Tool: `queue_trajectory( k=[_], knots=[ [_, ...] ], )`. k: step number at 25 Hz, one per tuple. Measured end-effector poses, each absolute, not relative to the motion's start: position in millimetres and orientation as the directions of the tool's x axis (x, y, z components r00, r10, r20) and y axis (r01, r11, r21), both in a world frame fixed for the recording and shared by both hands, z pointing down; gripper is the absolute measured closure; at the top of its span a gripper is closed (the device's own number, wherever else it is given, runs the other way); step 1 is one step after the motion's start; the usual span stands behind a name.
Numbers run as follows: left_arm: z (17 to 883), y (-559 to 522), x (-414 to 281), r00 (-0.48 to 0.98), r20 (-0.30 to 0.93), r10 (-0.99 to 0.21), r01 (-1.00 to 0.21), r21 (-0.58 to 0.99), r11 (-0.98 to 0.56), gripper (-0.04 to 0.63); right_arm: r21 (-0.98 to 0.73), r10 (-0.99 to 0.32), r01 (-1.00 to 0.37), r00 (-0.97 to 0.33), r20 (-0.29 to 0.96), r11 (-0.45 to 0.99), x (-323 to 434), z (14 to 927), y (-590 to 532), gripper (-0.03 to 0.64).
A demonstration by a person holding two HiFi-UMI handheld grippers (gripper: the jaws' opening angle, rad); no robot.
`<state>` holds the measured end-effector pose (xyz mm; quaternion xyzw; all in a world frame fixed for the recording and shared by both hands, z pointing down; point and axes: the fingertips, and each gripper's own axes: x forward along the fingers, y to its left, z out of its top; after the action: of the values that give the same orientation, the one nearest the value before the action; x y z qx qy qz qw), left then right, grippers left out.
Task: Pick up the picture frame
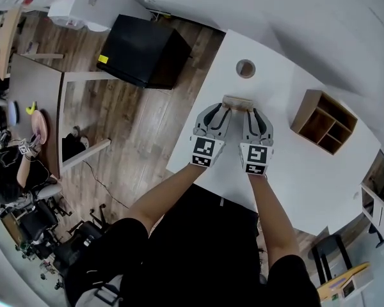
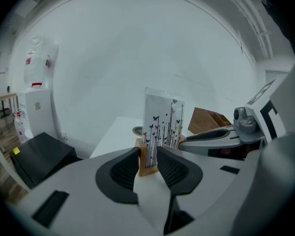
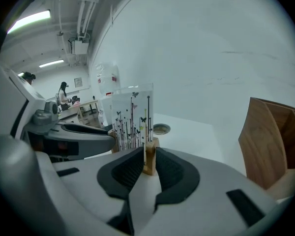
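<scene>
The frame [image 1: 237,102] stood upright on the white table [image 1: 294,171]. It was a clear, stiff sheet printed with butterflies, set in a narrow wooden base [image 2: 140,156]. The left tool [image 2: 148,156] and the right tool [image 3: 148,154] each had their jaws apart around one end of this base, not clamped. The frame looked light, but the sheet seemed smooth and easy to scratch. The wood was probably the safer place to hold.
</scene>
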<state>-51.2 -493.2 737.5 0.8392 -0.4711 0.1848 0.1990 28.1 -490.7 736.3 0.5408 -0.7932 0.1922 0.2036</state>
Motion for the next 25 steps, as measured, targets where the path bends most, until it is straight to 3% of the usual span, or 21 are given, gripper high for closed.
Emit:
queue_trajectory(
  k=[5,18,25],
  knots=[
    [746.9,-494.1,-59.0,0.473,0.507,-0.721,-0.876,0.179,-0.448,0.532,-0.077,-0.782,-0.941,-0.319,0.535,0.331,27.5,745.5,-490.8,0.549],
    [746.2,-490.9,-55.9,0.465,0.541,-0.7,-0.868,0.122,-0.482,0.535,-0.1,-0.792,-0.944,-0.32,0.52,0.316,29.8,735.2,-479.3,0.551],
    [699.5,-452.0,-60.6,0.484,0.499,-0.719,-0.857,0.104,-0.505,0.535,-0.115,-0.808,-0.949,-0.311,0.5,0.294,25.4,697.7,-438.0,0.551]
  ],
)
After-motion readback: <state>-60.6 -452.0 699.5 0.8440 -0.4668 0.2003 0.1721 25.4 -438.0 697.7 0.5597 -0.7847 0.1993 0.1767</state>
